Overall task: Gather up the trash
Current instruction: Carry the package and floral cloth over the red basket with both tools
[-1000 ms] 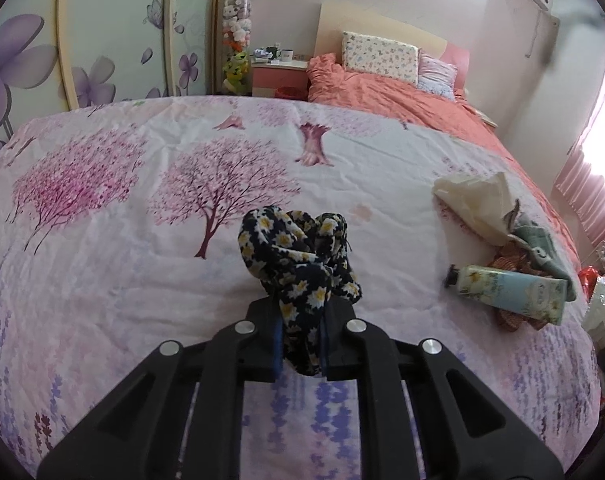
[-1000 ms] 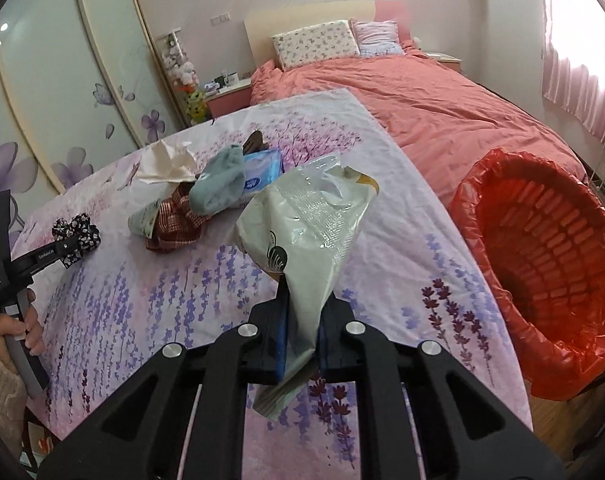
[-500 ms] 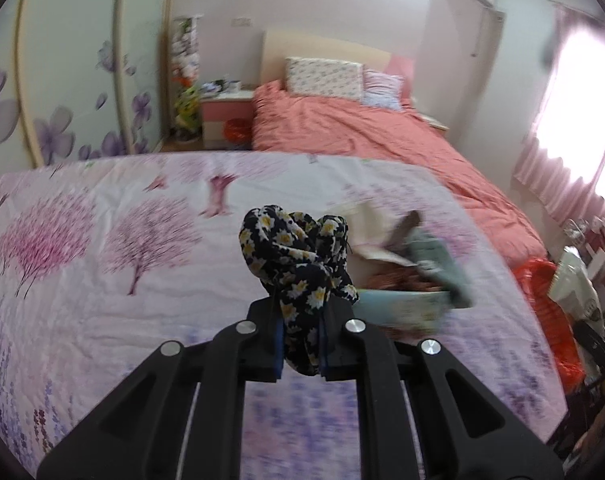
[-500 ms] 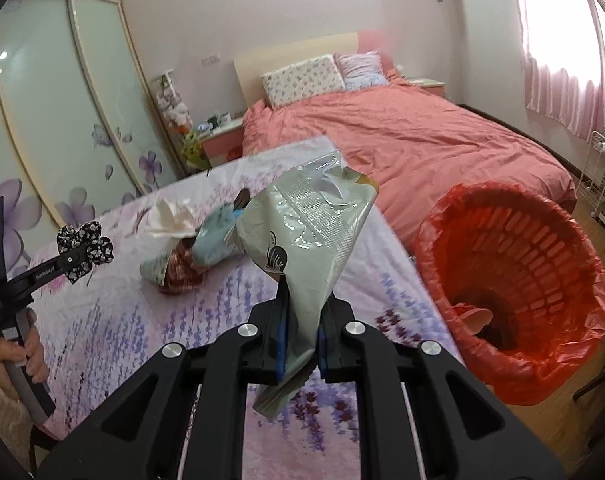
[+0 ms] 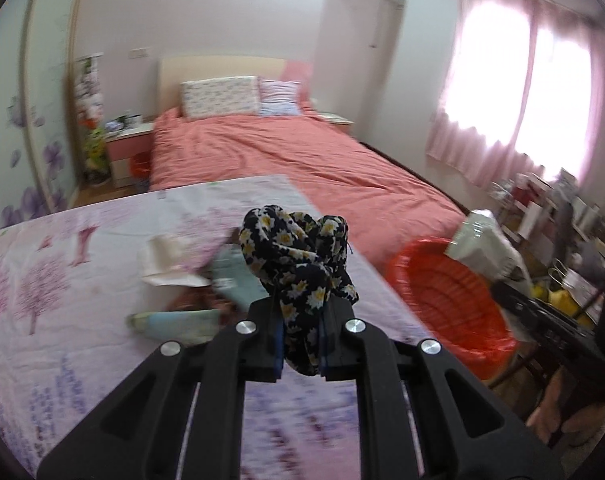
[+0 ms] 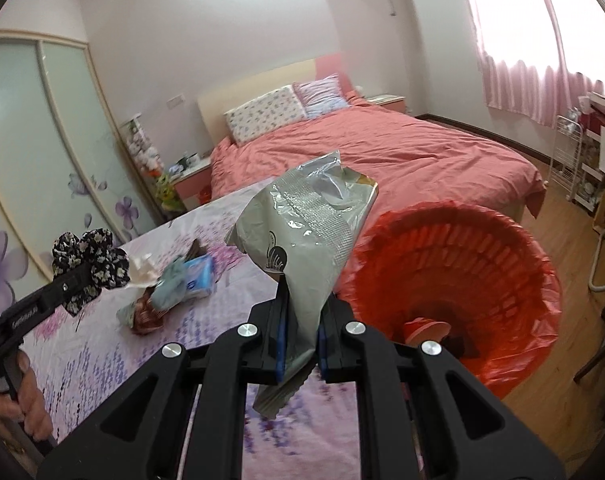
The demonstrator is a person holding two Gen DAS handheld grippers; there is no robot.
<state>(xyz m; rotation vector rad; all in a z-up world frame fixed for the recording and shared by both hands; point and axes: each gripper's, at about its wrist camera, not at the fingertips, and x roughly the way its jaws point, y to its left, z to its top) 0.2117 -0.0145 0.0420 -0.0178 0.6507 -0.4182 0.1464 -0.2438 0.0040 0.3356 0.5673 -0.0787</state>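
My left gripper is shut on a black floral scrunchie and holds it above the floral bedspread. It also shows in the right wrist view. My right gripper is shut on a crumpled silver-grey snack bag, held beside the rim of the red-lined trash basket. The basket and the bag show at the right of the left wrist view. Some trash lies in the basket's bottom.
A pile of items lies on the bedspread: a cream tissue, a teal cloth, a tube and a blue packet. A salmon-covered bed stands behind. Wire shelving stands at the right.
Both grippers have swung right toward the red basket. The snack bag is now close to the basket's rim. The scrunchie has moved over the pile of items.
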